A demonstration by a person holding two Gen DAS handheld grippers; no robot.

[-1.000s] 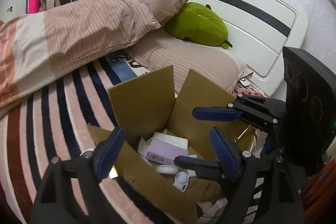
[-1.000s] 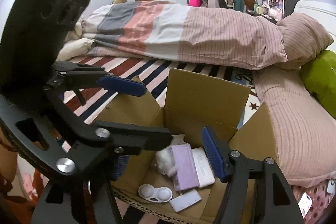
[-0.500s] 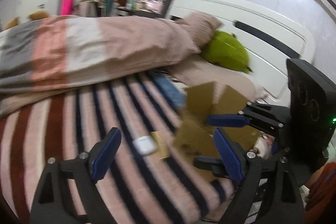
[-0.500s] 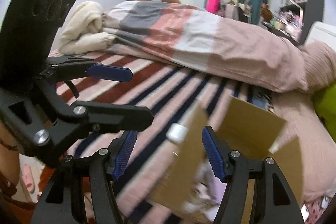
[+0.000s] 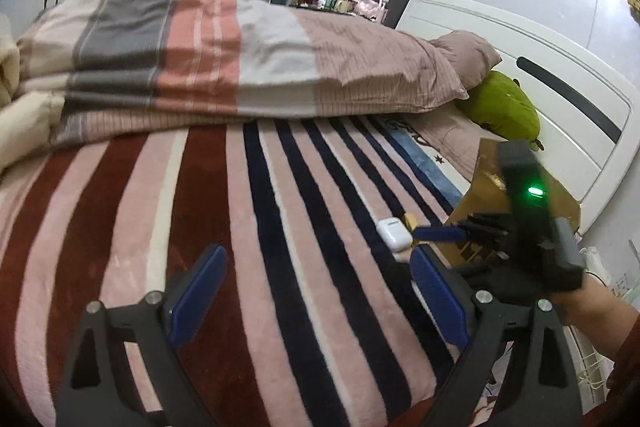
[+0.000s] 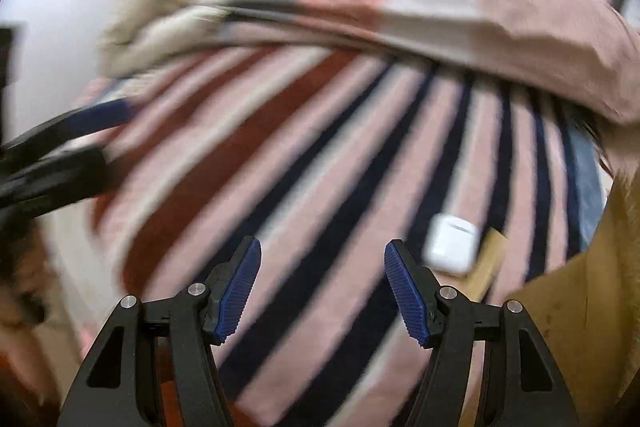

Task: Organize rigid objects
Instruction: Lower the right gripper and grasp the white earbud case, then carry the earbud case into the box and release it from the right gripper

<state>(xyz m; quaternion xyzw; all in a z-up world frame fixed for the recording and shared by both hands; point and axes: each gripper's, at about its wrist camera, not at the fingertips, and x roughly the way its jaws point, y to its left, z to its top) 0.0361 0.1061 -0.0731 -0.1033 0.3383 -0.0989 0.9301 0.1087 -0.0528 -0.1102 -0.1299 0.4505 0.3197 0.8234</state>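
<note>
The white earbud case (image 5: 394, 233) lies on the striped blanket (image 5: 240, 227), just beside the cardboard box (image 5: 486, 195) and touching or overlapping a small tan card (image 5: 409, 219) — which of the two I cannot tell; the left gripper (image 5: 316, 291) hangs over the blanket with its jaws wide apart and nothing between them; the right gripper (image 6: 322, 287) is likewise spread and empty, and the case (image 6: 452, 244) sits off to its right rather than between the pads. The likely trouble is a poor grasp: the case is smooth and rounded and rests on soft plush, so pads closing off-centre could squirt it sideways or press it into the pile; the right wrist view is smeared, which suggests a fast sweep that could overshoot into the box wall (image 6: 580, 307); the card may be dragged along too. Counted: one earbud case, one tan card, one box, two grippers — the box's contents are hidden.
</note>
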